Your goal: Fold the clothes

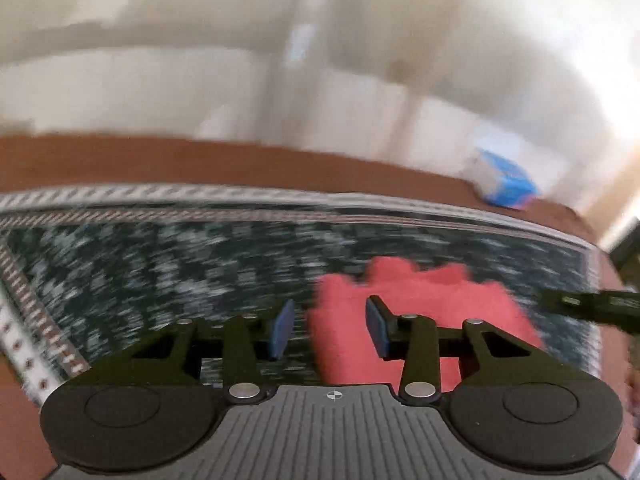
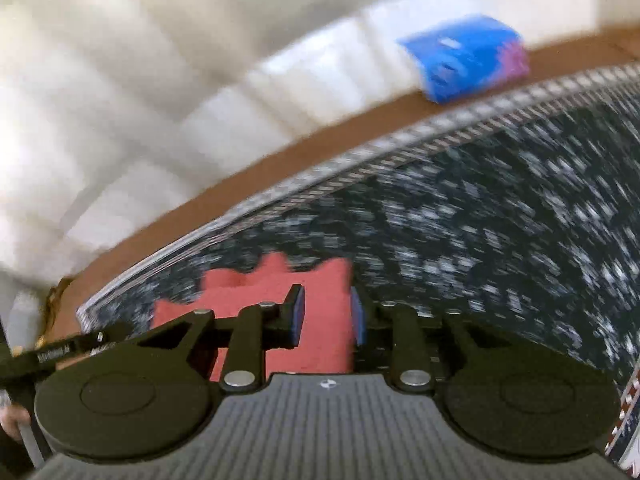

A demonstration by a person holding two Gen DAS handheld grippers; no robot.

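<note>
**Pink garment awaiting the fold**

A pink garment [image 1: 420, 312] lies bunched on a dark patterned cloth [image 1: 160, 264]. Left hand-held gripper [image 1: 330, 328] and right hand-held gripper [image 2: 326, 316] hover over it, jaws apart, holding nothing. The fabric looks light and limp; best pinched at an outer edge or corner.

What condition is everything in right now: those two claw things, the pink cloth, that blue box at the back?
left gripper: open, holding nothing, above the cloth's left edge.
right gripper: open, holding nothing, above the cloth's right edge.
pink cloth: lying on the patterned rug, partly bunched; how far it is folded is too blurred to tell.
blue box: resting on the brown surface beyond the rug.
</note>
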